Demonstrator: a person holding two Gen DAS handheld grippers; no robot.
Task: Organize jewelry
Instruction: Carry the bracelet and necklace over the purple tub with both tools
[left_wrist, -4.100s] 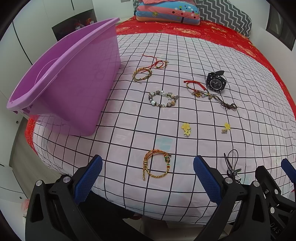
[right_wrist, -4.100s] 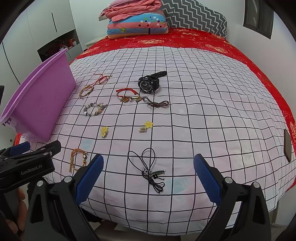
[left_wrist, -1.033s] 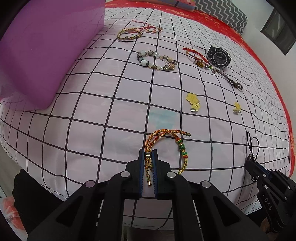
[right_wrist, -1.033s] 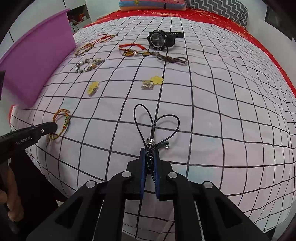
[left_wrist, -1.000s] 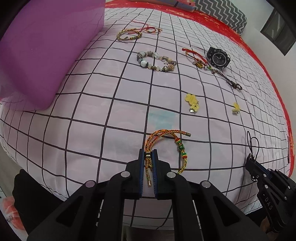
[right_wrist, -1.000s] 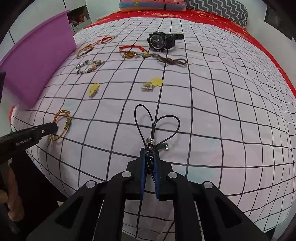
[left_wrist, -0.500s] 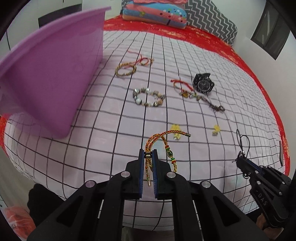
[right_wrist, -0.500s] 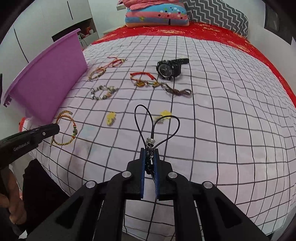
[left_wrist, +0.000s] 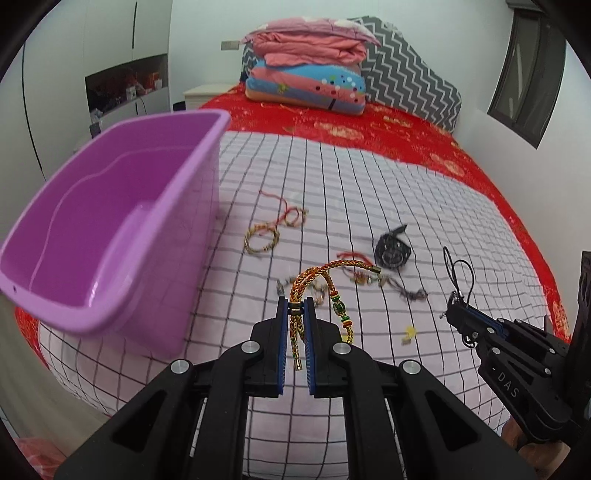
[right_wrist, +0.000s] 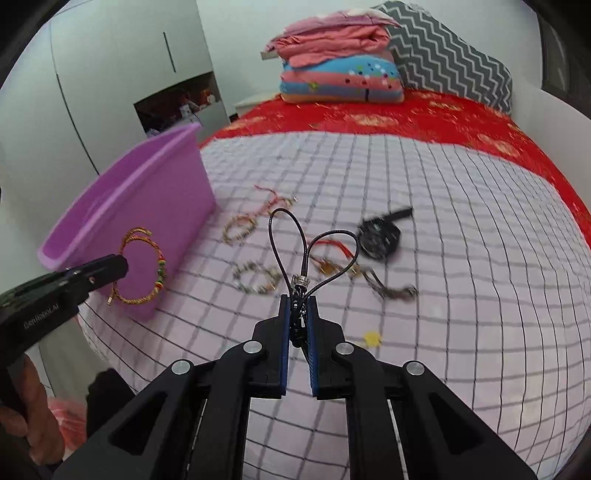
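My left gripper (left_wrist: 295, 308) is shut on a gold braided bracelet (left_wrist: 320, 273) with green and red beads and holds it in the air, right of the purple tub (left_wrist: 110, 236). The bracelet also shows in the right wrist view (right_wrist: 142, 273), hanging in front of the tub's wall (right_wrist: 173, 206). My right gripper (right_wrist: 298, 306) is shut on a black cord necklace (right_wrist: 314, 245) and holds it above the bed. The right gripper also appears in the left wrist view (left_wrist: 458, 314), with the cord's loops standing up.
On the checked sheet (left_wrist: 369, 192) lie a black watch (left_wrist: 392, 251), a red-string bracelet (left_wrist: 284, 218), a braided bracelet (left_wrist: 260, 240), a beaded bracelet (right_wrist: 256, 278), a yellow charm (right_wrist: 371, 338) and a brown cord (right_wrist: 395, 291). Folded blankets (left_wrist: 306, 77) sit at the bed's head.
Both grippers have risen off the sheet, each carrying its piece. The tub's open inside has come into the left wrist view.
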